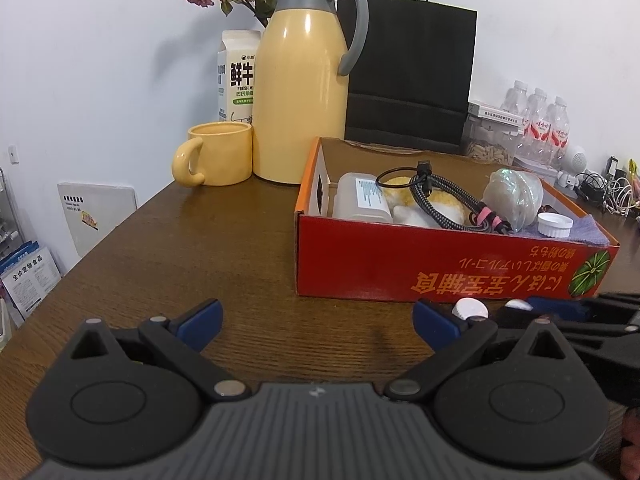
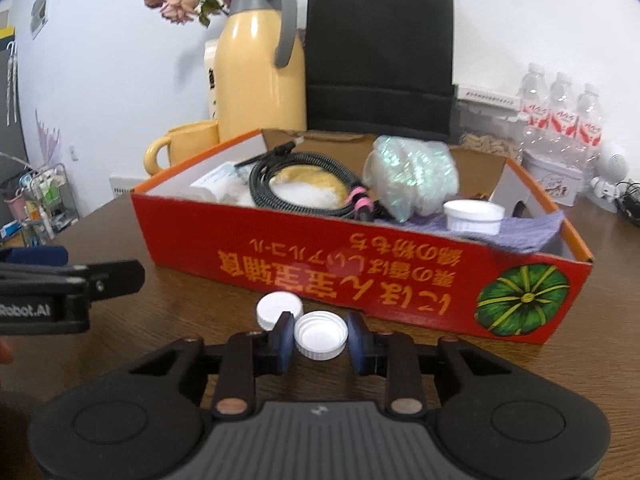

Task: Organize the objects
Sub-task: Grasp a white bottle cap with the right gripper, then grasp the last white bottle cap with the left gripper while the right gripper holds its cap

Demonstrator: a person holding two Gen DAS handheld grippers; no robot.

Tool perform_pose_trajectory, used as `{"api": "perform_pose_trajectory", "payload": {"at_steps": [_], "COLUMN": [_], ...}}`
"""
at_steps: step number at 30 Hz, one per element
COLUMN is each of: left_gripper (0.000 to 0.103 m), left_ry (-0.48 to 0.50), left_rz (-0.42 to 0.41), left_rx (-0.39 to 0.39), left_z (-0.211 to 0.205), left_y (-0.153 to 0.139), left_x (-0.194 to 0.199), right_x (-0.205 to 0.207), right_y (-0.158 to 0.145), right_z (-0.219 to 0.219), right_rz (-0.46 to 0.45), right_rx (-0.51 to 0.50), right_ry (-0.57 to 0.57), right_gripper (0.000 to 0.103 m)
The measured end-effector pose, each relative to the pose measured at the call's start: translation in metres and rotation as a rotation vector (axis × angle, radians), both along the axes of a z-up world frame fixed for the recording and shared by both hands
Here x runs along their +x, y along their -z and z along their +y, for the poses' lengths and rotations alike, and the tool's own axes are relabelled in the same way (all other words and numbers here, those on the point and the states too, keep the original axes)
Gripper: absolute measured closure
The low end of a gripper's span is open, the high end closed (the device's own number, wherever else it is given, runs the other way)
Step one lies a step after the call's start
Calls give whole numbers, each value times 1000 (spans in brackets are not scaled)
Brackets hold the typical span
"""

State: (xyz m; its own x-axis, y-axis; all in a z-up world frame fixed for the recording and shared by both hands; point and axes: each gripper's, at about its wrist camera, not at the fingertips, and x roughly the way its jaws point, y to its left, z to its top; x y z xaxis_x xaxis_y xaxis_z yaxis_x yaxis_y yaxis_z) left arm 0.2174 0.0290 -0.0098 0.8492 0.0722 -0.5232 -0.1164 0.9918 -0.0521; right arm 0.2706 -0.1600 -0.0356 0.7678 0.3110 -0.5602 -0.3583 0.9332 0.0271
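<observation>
- Right wrist view: the right gripper (image 2: 320,338) is seen low over the brown table (image 2: 192,304), its blue-padded jaws drawn in on either side of a white cap (image 2: 320,340) lying hollow side up. Contact appears made on both sides, though slight blur leaves the pad edges soft.
- A second white cap (image 2: 279,311) is noted flat side up just left of and behind the first; its near edge is covered by the left-hand pad.
- Both caps are recorded on the table directly before the front wall of the red cardboard box (image 2: 360,276).
- Inside the box are observed a coiled braided cable (image 2: 308,184), a crumpled clear wrapper (image 2: 412,176), a small white jar (image 2: 474,217) on a purple cloth (image 2: 536,232), and a yellow-and-white soft item (image 2: 308,184) largely hidden under the cable. The box floor is concealed by its front wall.
- The left gripper (image 1: 318,326) is seen in its own view with jaws spread wide and nothing between them; in the right wrist view only its black side is visible, cut off at the frame edge.
- In the left wrist view the caps are partly masked by the right-hand finger and by the other tool.
- Behind the box, a yellow thermos jug (image 1: 304,92), yellow mug (image 1: 216,154), milk carton (image 1: 236,76) (half hidden) and black paper bag (image 1: 412,68) are recorded.
</observation>
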Motion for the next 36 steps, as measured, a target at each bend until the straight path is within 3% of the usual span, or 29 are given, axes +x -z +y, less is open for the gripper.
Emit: {"api": "perform_pose_trajectory", "payload": {"at_steps": [7, 18, 26, 32, 33, 36], "left_gripper": [0, 0, 0, 0, 2, 19], "left_ry": [13, 62, 144, 111, 91, 65], "left_rz": [24, 34, 77, 109, 112, 139], "left_rx": [-5, 30, 71, 77, 75, 52], "left_z": [-1, -23, -70, -93, -94, -95], "left_y": [5, 11, 16, 21, 23, 26], "left_x": [5, 13, 36, 57, 60, 65], "right_x": [-11, -13, -13, -15, -16, -17], "right_y": [-13, -15, -16, -20, -20, -20], "right_z": [-17, -60, -75, -83, -83, -81], "right_rz": [-71, -84, -92, -107, -108, -110], "right_rx": [23, 51, 56, 70, 72, 67], "right_ry": [32, 87, 87, 99, 99, 91], "right_gripper": [76, 76, 76, 76, 76, 76]}}
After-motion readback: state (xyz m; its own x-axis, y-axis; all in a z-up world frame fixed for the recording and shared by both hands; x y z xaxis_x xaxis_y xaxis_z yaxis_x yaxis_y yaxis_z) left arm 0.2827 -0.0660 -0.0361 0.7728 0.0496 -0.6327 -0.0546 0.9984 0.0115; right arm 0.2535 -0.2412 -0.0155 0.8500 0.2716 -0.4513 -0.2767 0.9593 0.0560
